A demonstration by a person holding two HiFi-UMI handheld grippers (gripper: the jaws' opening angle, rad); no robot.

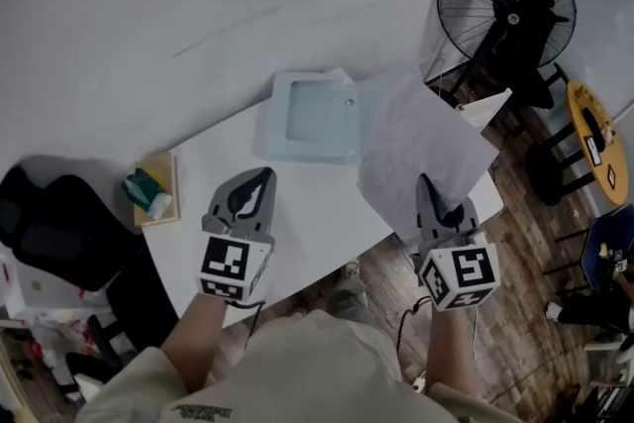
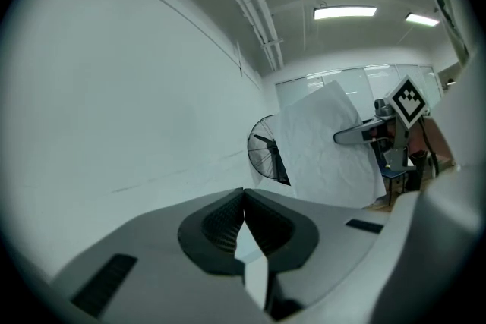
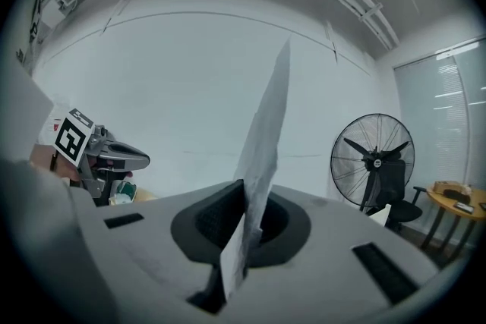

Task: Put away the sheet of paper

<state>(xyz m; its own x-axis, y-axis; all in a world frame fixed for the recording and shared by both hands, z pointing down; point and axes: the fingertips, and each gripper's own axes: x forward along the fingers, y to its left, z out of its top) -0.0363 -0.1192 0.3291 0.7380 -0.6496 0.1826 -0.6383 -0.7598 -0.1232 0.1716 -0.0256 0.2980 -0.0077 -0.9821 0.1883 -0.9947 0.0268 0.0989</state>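
In right gripper view, paper (image 3: 263, 133) pinched between jaws.

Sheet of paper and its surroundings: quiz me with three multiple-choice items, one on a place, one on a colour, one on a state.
1. Where is the sheet of paper? A flat on the table; B between the right gripper's jaws; C in the tray.
2. The round side table near the fan is: A yellow; B red; C green.
3. The left gripper's jaws are: A wide open; B closed on paper; C together, empty.
B: it stands pinched there. A: its top shows yellow. C: the jaws meet with nothing between.
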